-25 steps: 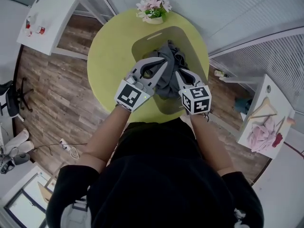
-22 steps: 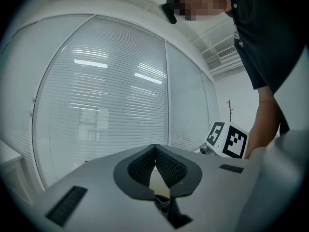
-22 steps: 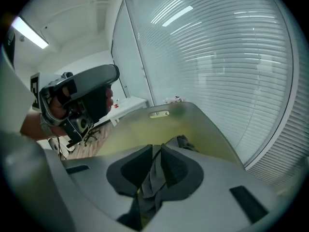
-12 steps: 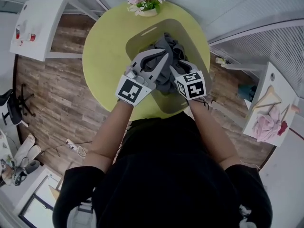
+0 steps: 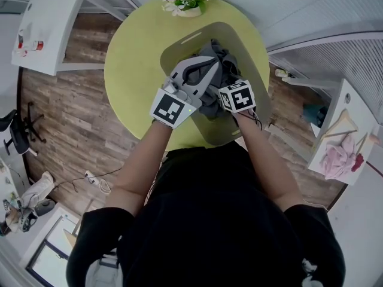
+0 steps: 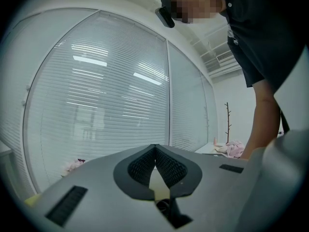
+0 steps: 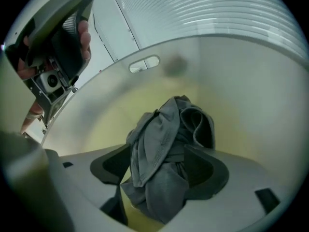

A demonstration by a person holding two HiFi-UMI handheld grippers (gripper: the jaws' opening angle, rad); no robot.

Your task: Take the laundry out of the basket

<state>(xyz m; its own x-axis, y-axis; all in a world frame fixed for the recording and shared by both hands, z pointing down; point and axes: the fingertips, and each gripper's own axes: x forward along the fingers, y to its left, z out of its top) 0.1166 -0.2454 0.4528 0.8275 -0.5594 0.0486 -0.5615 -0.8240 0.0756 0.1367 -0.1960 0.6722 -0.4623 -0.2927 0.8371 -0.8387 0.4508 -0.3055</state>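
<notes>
The right gripper (image 7: 159, 153), jaws just opened, straddles the grey garment (image 7: 161, 124) in the basket (image 7: 251, 91): probably soft, light, best pinched at a thick fold.

Right gripper (image 7: 161, 170) pointed into the basket (image 7: 241, 81), jaws just opened wide, grey laundry (image 7: 166, 129) bunched between them, left gripper (image 7: 58, 42) seen upper left.

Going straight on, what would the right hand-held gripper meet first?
The grey garment in the basket; it lies between the jaws of the right hand-held gripper, which have just been opening.
</notes>
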